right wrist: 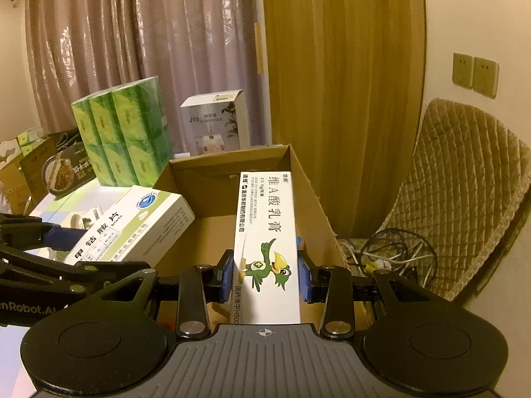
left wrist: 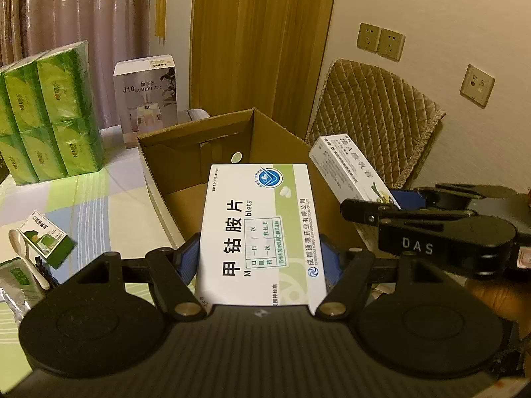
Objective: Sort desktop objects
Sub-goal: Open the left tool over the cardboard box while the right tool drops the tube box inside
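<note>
My left gripper (left wrist: 260, 262) is shut on a wide white tablet box (left wrist: 259, 219) with green trim, its blue pads pressing both long sides. The box hangs over the open brown cardboard box (left wrist: 199, 129). My right gripper (right wrist: 265, 275) is shut on a long narrow white ointment box (right wrist: 265, 225) with a green cartoon bird, also held over the cardboard box (right wrist: 229, 157). In the left wrist view the right gripper (left wrist: 381, 199) and its ointment box (left wrist: 348, 169) sit at the right. The right wrist view shows the left gripper (right wrist: 83, 252) and the tablet box (right wrist: 132, 229) at the left.
Green tissue packs (left wrist: 49, 112) and a white humidifier carton (left wrist: 146, 99) stand behind the cardboard box. A small green box (left wrist: 46, 238) and a spoon (left wrist: 20, 242) lie on the tablecloth at the left. A quilted chair (right wrist: 464, 182) and tangled cables (right wrist: 391, 258) are to the right.
</note>
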Available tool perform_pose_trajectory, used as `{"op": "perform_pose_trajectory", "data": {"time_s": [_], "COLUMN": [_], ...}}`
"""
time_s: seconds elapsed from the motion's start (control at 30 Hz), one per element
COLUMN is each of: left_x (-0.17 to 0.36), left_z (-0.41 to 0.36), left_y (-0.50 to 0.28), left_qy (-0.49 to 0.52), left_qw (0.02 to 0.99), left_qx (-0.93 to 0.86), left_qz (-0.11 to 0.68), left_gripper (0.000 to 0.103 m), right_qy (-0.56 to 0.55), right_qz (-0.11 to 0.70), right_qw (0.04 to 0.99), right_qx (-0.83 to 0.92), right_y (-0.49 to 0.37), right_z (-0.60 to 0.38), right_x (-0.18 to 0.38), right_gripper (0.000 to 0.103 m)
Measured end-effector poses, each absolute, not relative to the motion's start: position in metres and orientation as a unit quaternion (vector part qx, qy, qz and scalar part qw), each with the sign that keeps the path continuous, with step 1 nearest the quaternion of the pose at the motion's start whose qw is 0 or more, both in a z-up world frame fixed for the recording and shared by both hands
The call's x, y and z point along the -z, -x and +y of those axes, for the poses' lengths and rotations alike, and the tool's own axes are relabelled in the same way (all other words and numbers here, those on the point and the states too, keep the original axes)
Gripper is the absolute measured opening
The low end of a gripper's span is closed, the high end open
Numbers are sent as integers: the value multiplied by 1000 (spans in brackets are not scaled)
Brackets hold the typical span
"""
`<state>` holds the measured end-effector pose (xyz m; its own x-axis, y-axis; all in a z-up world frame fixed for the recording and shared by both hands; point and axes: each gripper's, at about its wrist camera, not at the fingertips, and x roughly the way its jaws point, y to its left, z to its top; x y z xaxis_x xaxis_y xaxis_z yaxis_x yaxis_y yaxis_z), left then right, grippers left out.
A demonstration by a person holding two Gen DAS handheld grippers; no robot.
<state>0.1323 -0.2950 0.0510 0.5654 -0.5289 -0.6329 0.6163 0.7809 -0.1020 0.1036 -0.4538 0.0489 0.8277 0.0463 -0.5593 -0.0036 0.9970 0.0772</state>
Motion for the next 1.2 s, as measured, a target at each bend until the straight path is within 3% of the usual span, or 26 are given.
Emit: {"op": "perform_pose_trajectory", "data": {"time_s": [1.2], "left_x": [-46], "left_z": [-267], "left_y": [-128], "left_qy": [-41], "left_qw": [886], "left_qx": [309], "left_qz": [344], "left_gripper": [67], "right_qy": [-37], "right_qz": [299], "right_qw": [953], "right_qx": [-20], "right_y": [-106], "right_z": [-442], "right_x": [-47], "right_gripper": [35]}}
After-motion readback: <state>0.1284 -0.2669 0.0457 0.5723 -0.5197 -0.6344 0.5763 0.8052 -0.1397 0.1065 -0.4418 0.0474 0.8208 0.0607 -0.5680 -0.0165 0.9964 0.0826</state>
